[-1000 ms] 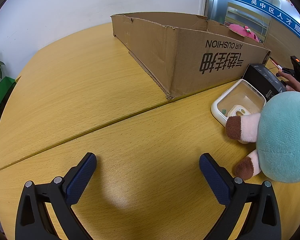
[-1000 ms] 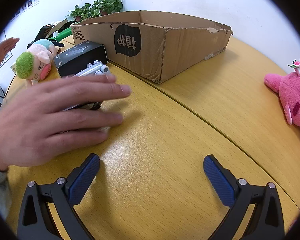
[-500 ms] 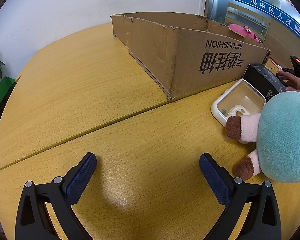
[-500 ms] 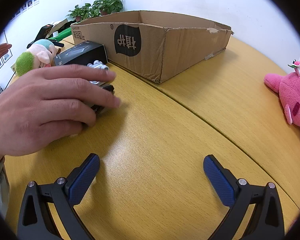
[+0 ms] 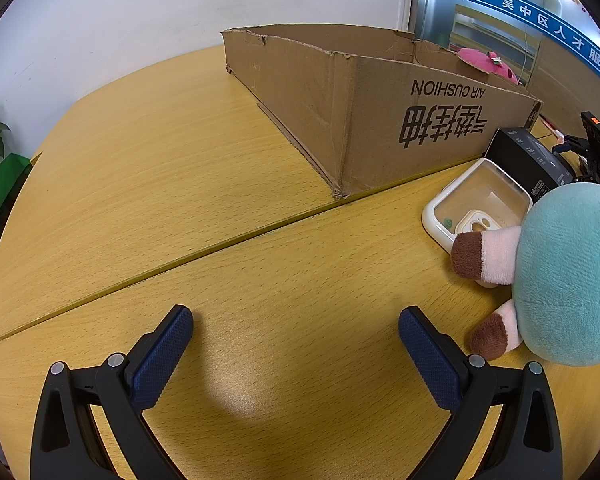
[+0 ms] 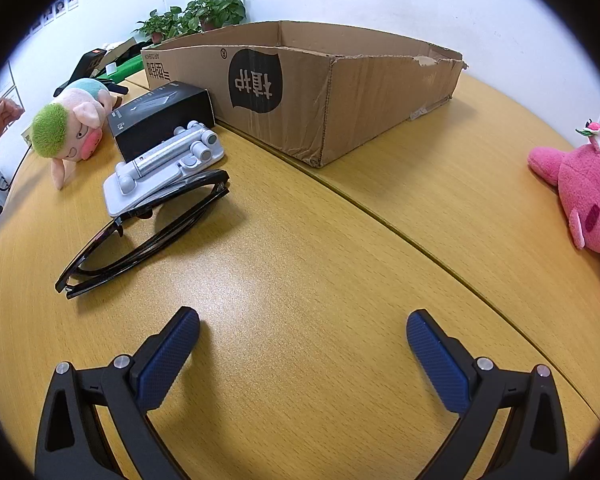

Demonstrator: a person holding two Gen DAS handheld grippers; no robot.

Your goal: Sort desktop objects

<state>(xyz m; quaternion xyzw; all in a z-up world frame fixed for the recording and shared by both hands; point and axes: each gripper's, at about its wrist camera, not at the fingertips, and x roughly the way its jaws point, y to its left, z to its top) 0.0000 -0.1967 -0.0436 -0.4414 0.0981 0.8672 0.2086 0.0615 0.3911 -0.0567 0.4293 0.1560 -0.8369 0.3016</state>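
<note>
Both the right tool (image 6: pixel 302 344) and left tool (image 5: pixel 296 340) gape wide and empty over the surface (image 6: pixel 300 248); the glasses (image 6: pixel 148 228), ahead-left of the right one, look light, fragile and slippery, best pinched at the frame's bridge.

Both grippers: black frames, silver screws, fingers (image 5: pixel 162 356) (image 6: pixel 168 358) with blue textured pads.

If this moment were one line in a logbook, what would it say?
left tongs: open, empty | right tongs: open, empty | sunglasses: on table, leaning on grey stand | cardboard box: nothing visible inside
</note>
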